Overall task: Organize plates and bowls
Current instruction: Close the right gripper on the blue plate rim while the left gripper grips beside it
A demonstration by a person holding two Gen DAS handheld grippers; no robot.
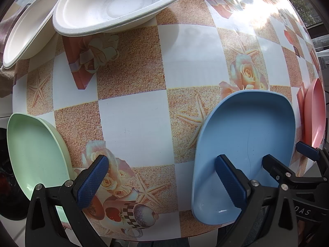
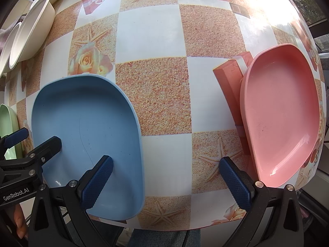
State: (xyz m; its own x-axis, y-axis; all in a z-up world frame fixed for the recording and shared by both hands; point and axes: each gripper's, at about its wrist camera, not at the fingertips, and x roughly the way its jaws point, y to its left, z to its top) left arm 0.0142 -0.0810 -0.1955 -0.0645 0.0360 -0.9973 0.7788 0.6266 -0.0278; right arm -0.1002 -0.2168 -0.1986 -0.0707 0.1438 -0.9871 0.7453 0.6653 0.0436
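- Hovering over the near edge of a table [image 1: 133, 123] dressed in a checkered cloth of white squares, sandy starfish panels and printed roses, the left gripper [image 1: 162, 183] has its blue-padded fingers spread wide and holds nothing.
- Its right-hand finger hangs above the blue plate [image 1: 246, 135], which lies flat at the table's near edge; whether the pad touches the plate cannot be told.
- The green plate [image 1: 35, 150] sits at the near left corner, just outside the left finger and partly hidden by it.
- Two white bowls [image 1: 115, 4] rest at the far left, one beside the other; nothing stands on the cloth between them and the grippers.
- The right gripper [image 2: 166, 183] is likewise parted and empty, its left finger over the blue plate's [image 2: 86, 123] near portion, its right finger just short of the pink plate [image 2: 281, 111].
- The pink plate lies at the table's right edge, well apart from the blue one, with bare cloth between them.
- The right wrist view catches the left gripper's black frame crossing the blue plate's left rim, and a sliver of the person's hand [image 2: 19, 222] below it.
- Strong glare washes out the table's far right.
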